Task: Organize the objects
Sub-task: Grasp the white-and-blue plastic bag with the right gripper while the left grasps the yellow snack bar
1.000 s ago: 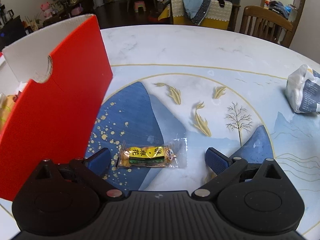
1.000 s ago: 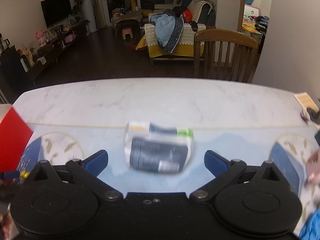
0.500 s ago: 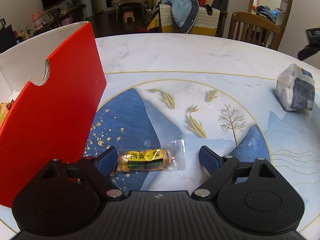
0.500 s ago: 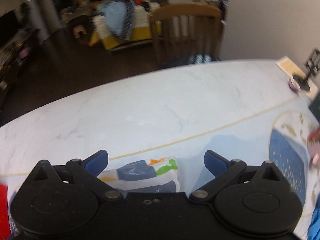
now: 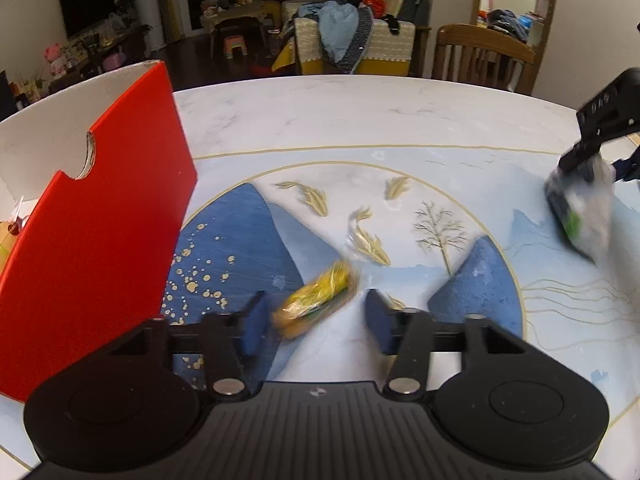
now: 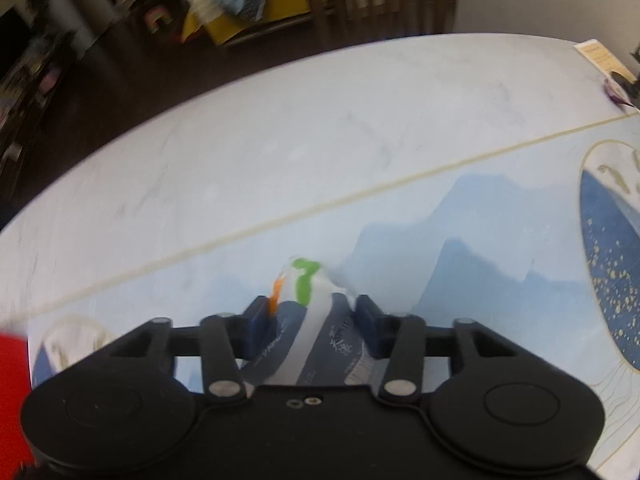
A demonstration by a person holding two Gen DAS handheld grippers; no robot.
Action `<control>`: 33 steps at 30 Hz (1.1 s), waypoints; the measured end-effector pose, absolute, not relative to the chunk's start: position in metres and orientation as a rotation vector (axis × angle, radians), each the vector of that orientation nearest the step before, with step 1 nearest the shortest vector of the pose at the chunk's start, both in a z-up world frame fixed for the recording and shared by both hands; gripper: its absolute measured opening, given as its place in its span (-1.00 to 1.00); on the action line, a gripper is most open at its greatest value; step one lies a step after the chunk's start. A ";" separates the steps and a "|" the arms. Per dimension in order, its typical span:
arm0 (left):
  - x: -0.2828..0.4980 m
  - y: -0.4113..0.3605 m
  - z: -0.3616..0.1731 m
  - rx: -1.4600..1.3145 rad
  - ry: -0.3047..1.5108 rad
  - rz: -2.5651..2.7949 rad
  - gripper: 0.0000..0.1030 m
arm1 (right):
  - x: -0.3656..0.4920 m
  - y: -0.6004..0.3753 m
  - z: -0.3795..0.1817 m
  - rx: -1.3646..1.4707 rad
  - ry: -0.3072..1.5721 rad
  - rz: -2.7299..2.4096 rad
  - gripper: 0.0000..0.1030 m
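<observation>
The left tongs (image 5: 316,322) have just been closing around the small yellow snack bar in a clear wrapper (image 5: 318,298), which lies slanted on the table (image 5: 360,120) touching the left pad, while the right pad stands clear of it, so nothing is gripped yet. The right tongs (image 6: 310,320) have likewise been closing and are now pressed on the white and dark-blue soft plastic packet (image 6: 316,332), which bulges between the pads. The closing on the bar is best finished squarely on its body, not on the wrapper's loose end, before any lift. The open red cardboard box (image 5: 100,248) beside the left tongs seems the likely destination.
</observation>
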State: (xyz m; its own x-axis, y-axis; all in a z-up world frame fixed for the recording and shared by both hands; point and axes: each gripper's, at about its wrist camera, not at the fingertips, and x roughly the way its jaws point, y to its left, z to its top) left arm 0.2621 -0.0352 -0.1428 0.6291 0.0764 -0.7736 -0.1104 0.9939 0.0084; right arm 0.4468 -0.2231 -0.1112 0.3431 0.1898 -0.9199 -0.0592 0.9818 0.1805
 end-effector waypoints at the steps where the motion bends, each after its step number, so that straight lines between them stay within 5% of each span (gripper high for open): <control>1: 0.261 -0.037 -0.142 -0.033 0.887 0.094 -0.39 | 0.441 -0.222 -0.111 0.100 1.206 0.184 -0.16; 7: 0.255 -0.041 -0.141 -0.025 0.893 0.055 -0.64 | 0.401 -0.219 -0.106 0.016 1.189 0.301 -0.35; 19: 0.252 -0.037 -0.136 -0.050 0.932 0.000 -0.63 | 0.334 -0.222 -0.091 -0.049 1.170 0.480 -0.54; 23: 0.258 -0.041 -0.132 0.005 0.925 -0.037 -0.53 | 0.314 -0.214 -0.088 -0.134 1.144 0.530 -0.35; 25: 0.264 -0.043 -0.130 0.036 0.919 -0.042 -0.48 | 0.307 -0.213 -0.086 -0.170 1.116 0.536 -0.12; 27: 0.270 -0.044 -0.129 0.051 0.919 -0.044 -0.29 | 0.301 -0.212 -0.081 -0.184 1.082 0.543 0.38; 30: 0.277 -0.046 -0.127 0.077 0.909 -0.051 0.29 | 0.292 -0.213 -0.075 -0.186 1.060 0.567 0.45; 33: 0.285 -0.052 -0.126 0.122 0.903 -0.091 0.30 | 0.286 -0.213 -0.077 -0.174 1.076 0.563 0.45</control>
